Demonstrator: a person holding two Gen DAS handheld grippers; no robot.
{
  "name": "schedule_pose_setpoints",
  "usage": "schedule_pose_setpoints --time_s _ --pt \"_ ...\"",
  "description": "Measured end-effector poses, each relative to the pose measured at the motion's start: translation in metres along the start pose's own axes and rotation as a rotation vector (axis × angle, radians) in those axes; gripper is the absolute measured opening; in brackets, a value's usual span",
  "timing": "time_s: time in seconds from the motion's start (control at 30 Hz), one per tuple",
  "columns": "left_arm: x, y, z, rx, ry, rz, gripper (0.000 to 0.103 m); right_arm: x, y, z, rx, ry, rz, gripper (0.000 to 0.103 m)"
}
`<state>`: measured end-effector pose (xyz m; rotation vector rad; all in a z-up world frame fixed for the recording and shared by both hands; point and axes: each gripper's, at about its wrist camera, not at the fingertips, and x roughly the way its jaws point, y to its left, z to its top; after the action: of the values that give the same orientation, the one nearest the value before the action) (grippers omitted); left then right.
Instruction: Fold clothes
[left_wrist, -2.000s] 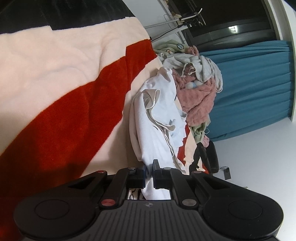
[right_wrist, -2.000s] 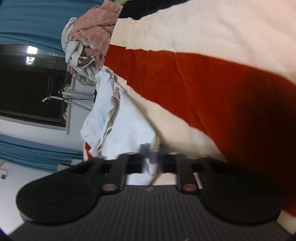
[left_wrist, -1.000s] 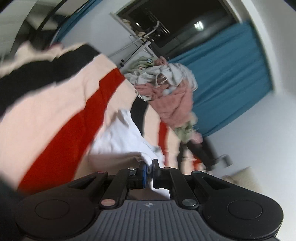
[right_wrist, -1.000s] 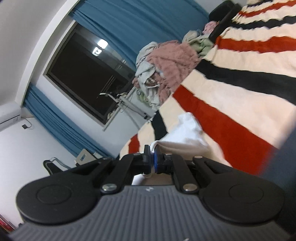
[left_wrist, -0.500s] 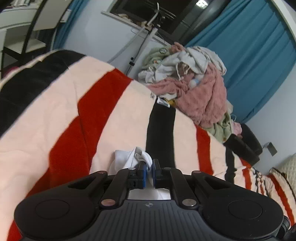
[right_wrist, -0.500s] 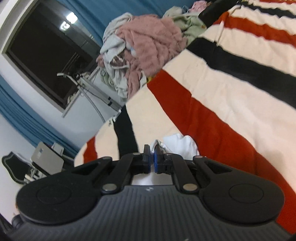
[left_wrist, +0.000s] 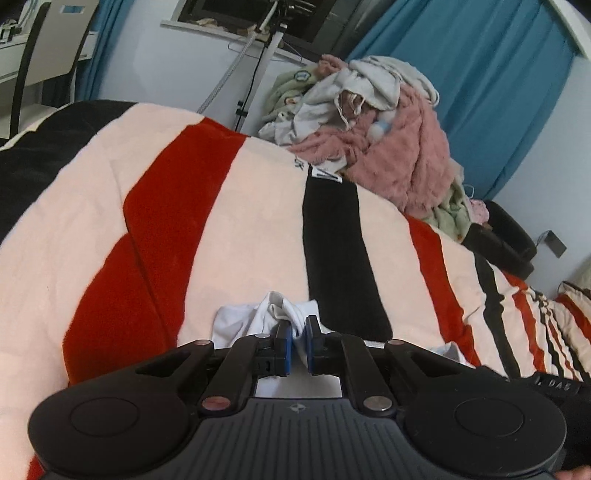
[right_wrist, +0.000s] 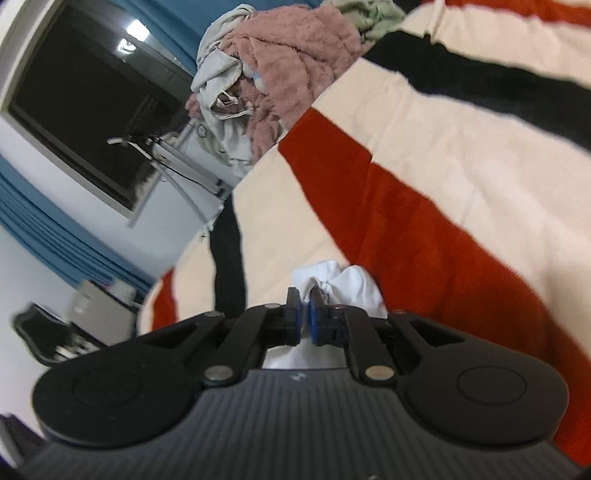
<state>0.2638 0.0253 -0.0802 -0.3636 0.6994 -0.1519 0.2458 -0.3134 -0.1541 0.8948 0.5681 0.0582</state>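
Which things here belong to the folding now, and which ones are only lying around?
Part of the job:
- white garment, bunched on the striped blanket
- left gripper, shut on the white cloth
- right gripper, shut on the white cloth too

Just lying about:
- pile of clothes at the far edge
- blue curtain
- chair
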Motion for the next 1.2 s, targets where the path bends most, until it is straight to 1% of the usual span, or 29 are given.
schedule_pose_setpoints --time_s 0.03,0.07,0.1,0.13,0.17,0.2,0.23,0.3,0.37,0.4,0.47,0.5,0.53,0.6,0.67,0.73,0.83,0.9,1.07,1.2 --pt "0.000 0.000 -0.001 0.011 0.003 -0.005 0.015 -0.001 0.000 0.000 -0.005 0.003 0.005 0.018" --pt "-0.002 -0.002 -0.001 0.029 0.006 -0.014 0.027 -0.003 0.003 -0.001 -0.020 0.005 0.013 0.038" --pt "-0.004 -0.004 -0.001 0.048 0.006 -0.026 0.038 -0.005 0.006 -0.002 -0.035 0.007 0.021 0.065" --pt "-0.008 -0.007 -0.002 0.067 0.003 -0.036 0.062 -0.009 0.012 -0.005 -0.058 0.005 0.036 0.077" --pt "-0.012 -0.010 -0.003 0.088 -0.006 -0.041 0.082 -0.015 0.019 -0.008 -0.089 -0.003 0.038 0.086" --pt "-0.018 -0.015 -0.005 0.110 -0.025 -0.037 0.087 -0.020 0.027 -0.011 -0.121 -0.012 0.038 0.085" --pt "-0.025 -0.019 -0.007 0.134 -0.047 -0.030 0.091 -0.025 0.034 -0.015 -0.165 -0.019 0.033 0.085" --pt "-0.035 -0.026 -0.012 0.184 -0.075 -0.027 0.093 -0.035 0.045 -0.023 -0.251 -0.032 0.023 0.086" --pt "-0.037 -0.029 -0.016 0.207 -0.072 -0.014 0.094 -0.043 0.052 -0.032 -0.330 -0.043 0.015 0.084" --pt "-0.035 -0.029 -0.018 0.211 -0.065 -0.004 0.094 -0.047 0.055 -0.037 -0.369 -0.048 0.010 0.069" --pt "-0.027 -0.026 -0.021 0.221 -0.047 0.026 0.094 -0.041 0.059 -0.041 -0.447 -0.020 -0.033 0.051" --pt "-0.023 -0.024 -0.023 0.227 -0.038 0.041 0.094 -0.036 0.060 -0.043 -0.475 -0.009 -0.056 0.044" --pt "-0.017 -0.022 -0.024 0.230 -0.025 0.056 0.094 -0.027 0.059 -0.044 -0.498 -0.002 -0.079 0.041" --pt "-0.003 -0.016 -0.026 0.224 0.017 0.081 0.094 -0.005 0.057 -0.046 -0.551 0.013 -0.124 0.040" --pt "0.009 -0.011 -0.030 0.204 0.055 0.086 0.094 0.015 0.053 -0.049 -0.593 0.029 -0.162 0.038" --pt "0.014 -0.009 -0.033 0.210 0.057 0.086 0.094 0.025 0.048 -0.053 -0.609 0.041 -0.164 0.038" --pt "0.012 -0.011 -0.034 0.234 0.048 0.097 0.094 0.016 0.051 -0.053 -0.612 0.036 -0.154 0.038" --pt "0.005 -0.013 -0.035 0.255 0.038 0.101 0.094 0.006 0.055 -0.054 -0.610 0.025 -0.145 0.040" --pt "-0.031 -0.024 -0.046 0.319 0.009 0.090 0.094 -0.036 0.066 -0.058 -0.596 -0.010 -0.106 0.040" --pt "-0.061 -0.028 -0.062 0.351 0.004 0.074 0.094 -0.065 0.072 -0.073 -0.645 -0.020 -0.131 0.040"
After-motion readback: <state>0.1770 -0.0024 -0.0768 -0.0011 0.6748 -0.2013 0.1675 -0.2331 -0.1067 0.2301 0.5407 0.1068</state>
